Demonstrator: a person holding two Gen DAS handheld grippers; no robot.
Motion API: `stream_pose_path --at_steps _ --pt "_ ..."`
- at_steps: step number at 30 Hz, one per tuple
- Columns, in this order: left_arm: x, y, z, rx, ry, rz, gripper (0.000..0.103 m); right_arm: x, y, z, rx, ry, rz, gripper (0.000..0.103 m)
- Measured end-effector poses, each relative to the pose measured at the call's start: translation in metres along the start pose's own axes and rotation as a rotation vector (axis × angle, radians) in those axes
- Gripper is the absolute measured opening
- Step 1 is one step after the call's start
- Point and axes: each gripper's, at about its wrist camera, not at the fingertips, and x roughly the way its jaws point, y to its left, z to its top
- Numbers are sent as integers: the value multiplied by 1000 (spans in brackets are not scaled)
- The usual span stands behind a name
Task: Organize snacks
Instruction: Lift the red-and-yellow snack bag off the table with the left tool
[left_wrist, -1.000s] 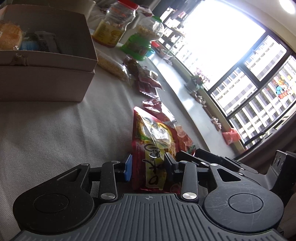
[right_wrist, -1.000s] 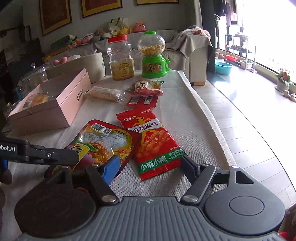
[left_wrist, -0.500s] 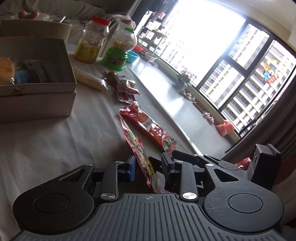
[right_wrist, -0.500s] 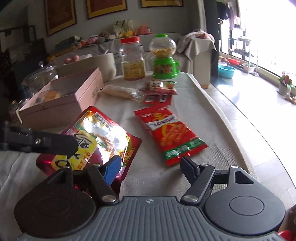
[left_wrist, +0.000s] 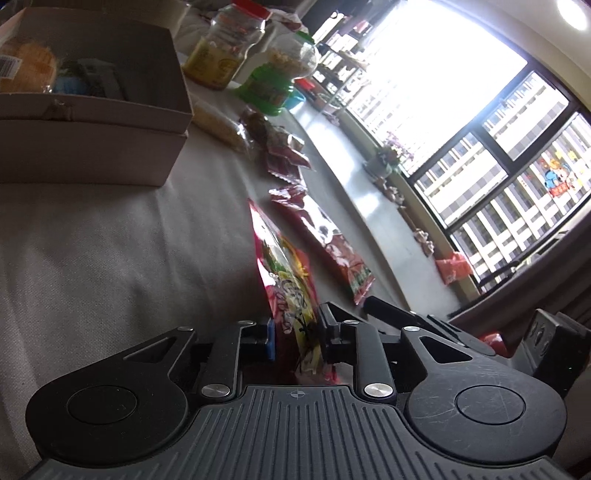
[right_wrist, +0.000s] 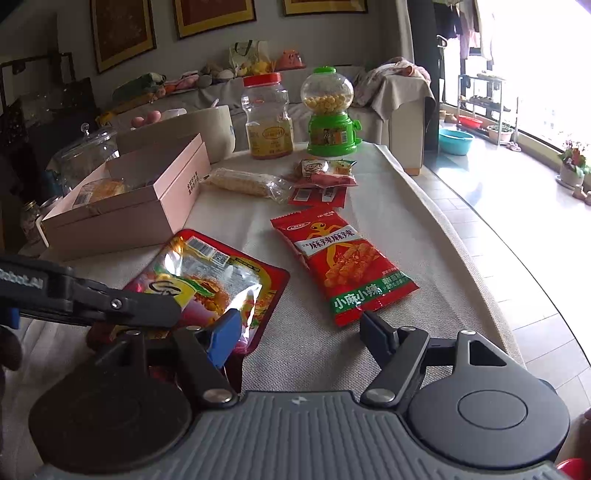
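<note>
Pouch (left_wrist: 291, 291), shiny red and yellow, is seen edge-on at lower centre of the left view, between the closing jaws of the left gripper (left_wrist: 295, 334). Right gripper (right_wrist: 299, 328) is held agape over cloth (right_wrist: 424, 229), empty. Red packet (right_wrist: 343, 266) lies just right of the pouch. Pink box (right_wrist: 147, 210) sits upper left.

The red snack packet (right_wrist: 341, 264) lying right of centre on the table carries white characters 麻辣麻辣 across its upper half and 小麻小辣 on the green band at its near end. At the left edge, the black gripper arm (right_wrist: 22, 282) shows white lettering, partly cut off, that reads roughly "Robot.AI". Print on the pink box (right_wrist: 192, 181) is too small to read.
</note>
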Motion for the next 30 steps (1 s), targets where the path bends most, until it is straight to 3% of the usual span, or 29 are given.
stream_pose_path --at_steps 12,18,22,30 --pt "-5 -39 -5 144 -16 -21 24 -13 -1 -17 -13 -17 -15 72" --pt "0 -35 -6 134 -22 -1 24 -14 -2 -18 -10 -25 -14 72" --pt "13 -26 -6 102 7 90 25 -15 -2 -19 -12 -30 -7 73" --pt "10 -16 -6 62 -4 52 23 -15 -3 -21 -10 -35 -2 73"
